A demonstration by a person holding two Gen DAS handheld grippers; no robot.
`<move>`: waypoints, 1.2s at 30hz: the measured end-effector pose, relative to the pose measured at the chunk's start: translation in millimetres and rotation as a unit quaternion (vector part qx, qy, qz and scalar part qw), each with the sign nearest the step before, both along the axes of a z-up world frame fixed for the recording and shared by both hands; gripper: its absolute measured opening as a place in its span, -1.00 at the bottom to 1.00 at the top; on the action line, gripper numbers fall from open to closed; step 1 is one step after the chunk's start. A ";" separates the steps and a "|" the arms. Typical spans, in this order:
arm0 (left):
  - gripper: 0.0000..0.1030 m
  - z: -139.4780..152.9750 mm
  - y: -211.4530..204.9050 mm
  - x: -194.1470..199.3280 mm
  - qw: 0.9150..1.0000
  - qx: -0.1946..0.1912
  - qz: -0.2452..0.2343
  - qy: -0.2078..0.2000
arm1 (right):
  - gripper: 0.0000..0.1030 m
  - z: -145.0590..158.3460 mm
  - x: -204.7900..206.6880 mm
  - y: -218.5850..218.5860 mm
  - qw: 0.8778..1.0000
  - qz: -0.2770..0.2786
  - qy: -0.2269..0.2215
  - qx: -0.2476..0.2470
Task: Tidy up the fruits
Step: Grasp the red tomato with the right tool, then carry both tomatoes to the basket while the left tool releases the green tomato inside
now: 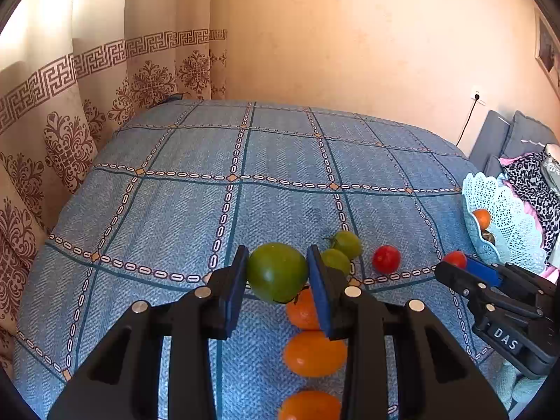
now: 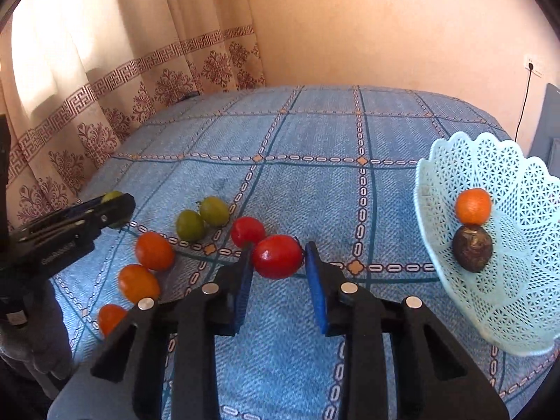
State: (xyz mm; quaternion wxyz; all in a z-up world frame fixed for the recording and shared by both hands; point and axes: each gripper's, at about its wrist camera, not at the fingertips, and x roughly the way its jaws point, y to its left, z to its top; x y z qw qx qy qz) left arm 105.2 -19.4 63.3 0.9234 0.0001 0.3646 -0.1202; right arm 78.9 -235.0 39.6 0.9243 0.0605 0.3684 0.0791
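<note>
Tablecloth (image 1: 175, 210): woven cloth, matt, coarse. Basket (image 2: 507, 297): perforated plastic, pale. Red tomato (image 2: 277, 256): smooth, glossy skin. Curtain (image 1: 52, 105): printed fabric.

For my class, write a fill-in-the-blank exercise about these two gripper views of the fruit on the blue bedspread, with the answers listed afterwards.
1. The left gripper has its pads on either side of a large tomato coloured ____.
2. The tomato between the right gripper fingers is coloured ____.
3. The lattice basket holds one orange fruit and one ____ fruit.
4. Besides the large one, the bedspread has ____ small green tomatoes, side by side.

Answers: green; red; dark brown; two
</note>
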 end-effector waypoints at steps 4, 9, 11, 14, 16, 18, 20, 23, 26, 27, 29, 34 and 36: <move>-0.33 4.6 -4.8 -7.4 1.000 0.001 -0.002 -0.003 | -0.40 8.2 -11.4 -4.6 1.000 -0.002 -0.011 0.009; -0.33 13.2 -12.3 -17.7 1.000 0.001 -0.010 -0.013 | -0.40 18.1 -23.7 -13.0 0.999 -0.010 -0.025 0.019; -0.33 17.0 -15.5 -21.5 1.000 0.001 -0.014 -0.017 | -0.40 23.2 -29.4 -17.1 0.999 -0.014 -0.033 0.023; -0.33 23.9 -21.6 -27.9 0.999 0.002 -0.021 -0.024 | -0.40 29.9 -36.2 -23.5 0.998 -0.020 -0.043 0.028; -0.33 28.9 -26.3 -32.3 0.999 0.003 -0.027 -0.029 | -0.40 33.7 -39.6 -27.9 0.998 -0.025 -0.049 0.031; -0.33 34.5 -32.5 -37.3 0.999 0.004 -0.033 -0.035 | -0.40 38.1 -44.3 -34.6 0.997 -0.032 -0.056 0.034; -0.33 38.4 -37.7 -41.0 0.998 0.006 -0.038 -0.039 | -0.40 41.1 -46.5 -39.8 0.997 -0.037 -0.062 0.036; -0.33 45.6 -48.2 -47.0 0.998 0.008 -0.048 -0.047 | -0.40 47.2 -52.9 -52.2 0.995 -0.049 -0.072 0.040; -0.33 52.1 -60.6 -51.6 0.997 0.010 -0.058 -0.053 | -0.40 53.0 -59.0 -66.0 0.994 -0.063 -0.082 0.042; -0.33 54.4 -65.1 -53.2 0.996 0.011 -0.062 -0.055 | -0.40 55.2 -61.4 -70.4 0.993 -0.067 -0.086 0.043; -0.33 58.5 -73.4 -56.5 0.996 0.010 -0.069 -0.058 | -0.40 60.3 -66.9 -82.6 0.991 -0.080 -0.095 0.045; -0.33 67.3 -93.3 -61.4 0.994 0.009 -0.085 -0.064 | -0.40 68.0 -76.3 -108.8 0.987 -0.109 -0.109 0.049; -0.33 70.8 -103.0 -63.4 0.993 0.009 -0.093 -0.068 | -0.40 69.5 -80.0 -120.2 0.985 -0.123 -0.113 0.051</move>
